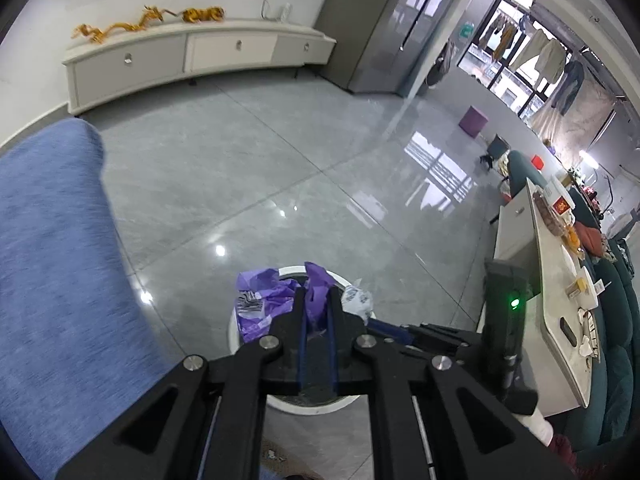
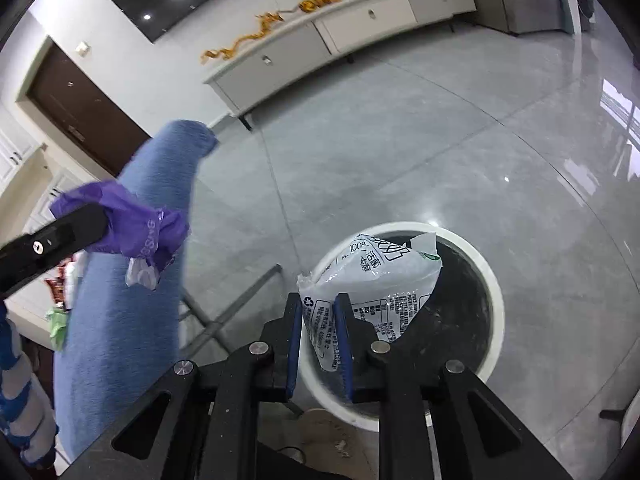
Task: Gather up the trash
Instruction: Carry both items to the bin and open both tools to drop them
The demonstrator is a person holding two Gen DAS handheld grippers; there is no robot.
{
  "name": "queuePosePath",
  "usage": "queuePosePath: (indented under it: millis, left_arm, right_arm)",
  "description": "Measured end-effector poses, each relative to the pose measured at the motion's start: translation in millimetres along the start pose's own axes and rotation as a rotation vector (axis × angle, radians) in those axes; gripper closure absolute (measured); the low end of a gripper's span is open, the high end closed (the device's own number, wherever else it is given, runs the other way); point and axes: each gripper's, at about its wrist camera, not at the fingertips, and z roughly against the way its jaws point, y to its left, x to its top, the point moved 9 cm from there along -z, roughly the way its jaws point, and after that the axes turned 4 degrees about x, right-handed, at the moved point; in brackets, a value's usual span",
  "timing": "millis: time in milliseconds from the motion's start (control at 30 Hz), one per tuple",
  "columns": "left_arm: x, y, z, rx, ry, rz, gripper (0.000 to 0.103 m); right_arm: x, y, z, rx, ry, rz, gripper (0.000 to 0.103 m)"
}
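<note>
A: What is the left gripper point(image 1: 316, 300) gripping?

B: A crinkled purple plastic wrapper point(image 1: 272, 300), glossy, with a barcode patch on one side. The blue-padded jaws are pinched narrow on a fold of it, right above the round white-rimmed waste bin point(image 1: 240, 332) with its dark inside.

A: And the right gripper point(image 2: 320, 308)?

B: Its jaws clamp a corner of a soft white plastic pouch point(image 2: 380, 280) printed with black text and a recycling mark. The pouch is creased and slack, and it leans over the same bin's rim point(image 2: 494, 280), partly inside the opening.

A: Where does the bin stand?

B: On a polished grey tiled floor point(image 2: 440, 140), smooth enough to mirror windows and lamps. Just beside it hangs a blue, coarse-woven fabric point(image 2: 132, 280) in a long rounded fold.

A: Anything further back?

B: A long cream cabinet point(image 1: 192, 56) with round recessed pulls, against the wall, with a gold dragon ornament point(image 1: 120, 28) stretched along its top.
</note>
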Motion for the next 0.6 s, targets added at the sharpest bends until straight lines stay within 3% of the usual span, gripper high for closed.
queuePosePath:
  millis: [100,167,233,267,400,600]
  left_arm:
    - [2.1,-3.9,-22.1,-0.033,0.035,0.018,0.093]
    - [2.4,-5.0,-33.5,-0.045,0.061,0.031,0.086]
    - [1.8,-5.4,-40.5,-0.048,0.066,0.043,0.055]
    - [2.2,-4.0,-41.6,-0.049,0.064,0.045,0.051]
    - [1.5,-6.9,-44.6,-0.062,0.072,0.041,0.051]
    - [-2.3,-5.9,-15.1,-0.018,0.018,0.029,0.051]
  right_arm:
    - [-4.2,-13.3,-7.5,-0.020,0.023,-0.018,0.082]
    - [-3.7,-20.8,-8.7,-0.034,0.031,-0.027,0.067]
    - [-5.6,-24.7,-9.1,-0.041,0.033,-0.034,0.062]
    - [-7.7,-27.4,-7.9,-0.045,0.035,-0.040,0.059]
    - [-3.8,-30.2,-3.7,-0.057,0.023,-0.064,0.050]
    - [5.2,-21.5,20.4,-0.045,-0.045,-0.075,0.032]
